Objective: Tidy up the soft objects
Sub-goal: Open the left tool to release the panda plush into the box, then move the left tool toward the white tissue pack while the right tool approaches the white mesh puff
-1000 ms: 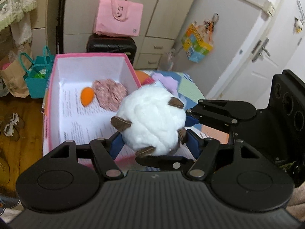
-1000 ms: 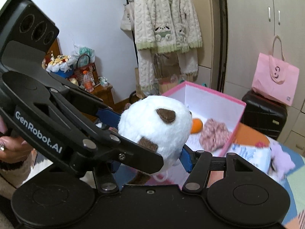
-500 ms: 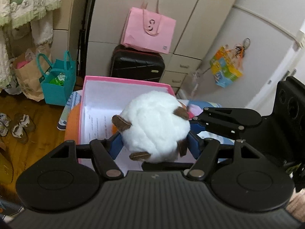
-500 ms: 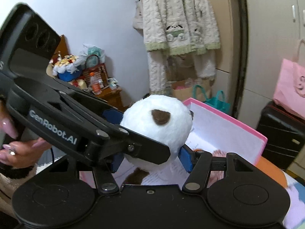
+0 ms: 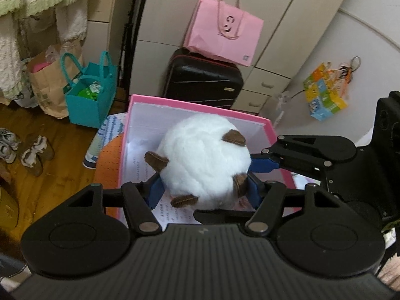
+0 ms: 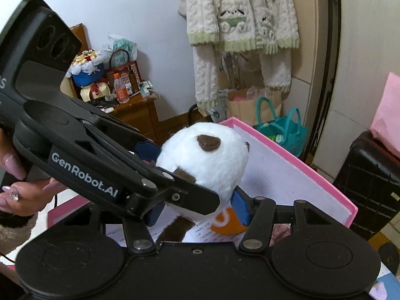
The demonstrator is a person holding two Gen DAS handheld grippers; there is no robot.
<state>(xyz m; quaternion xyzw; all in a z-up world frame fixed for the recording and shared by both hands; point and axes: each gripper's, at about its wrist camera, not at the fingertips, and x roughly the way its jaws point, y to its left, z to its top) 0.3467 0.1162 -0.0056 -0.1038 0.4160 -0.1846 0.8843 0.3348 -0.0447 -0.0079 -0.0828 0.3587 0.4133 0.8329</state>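
The round white plush ball with brown felt patches hangs above the open pink-rimmed box with a white paper-lined interior, held from two sides at once. The left claw pinches it between blue pads, and the right claw pinches it as well, its arm crossing in from the right in the left view. Below the ball, in the right view, an orange soft piece lies on the printed paper at the box bottom (a pinkish item shows beside it, too hidden to name). The risk I judge: if one claw lets go before the other, the springy plush could twist or roll and bounce past the box's low near edge onto the surface, or land on the orange piece.
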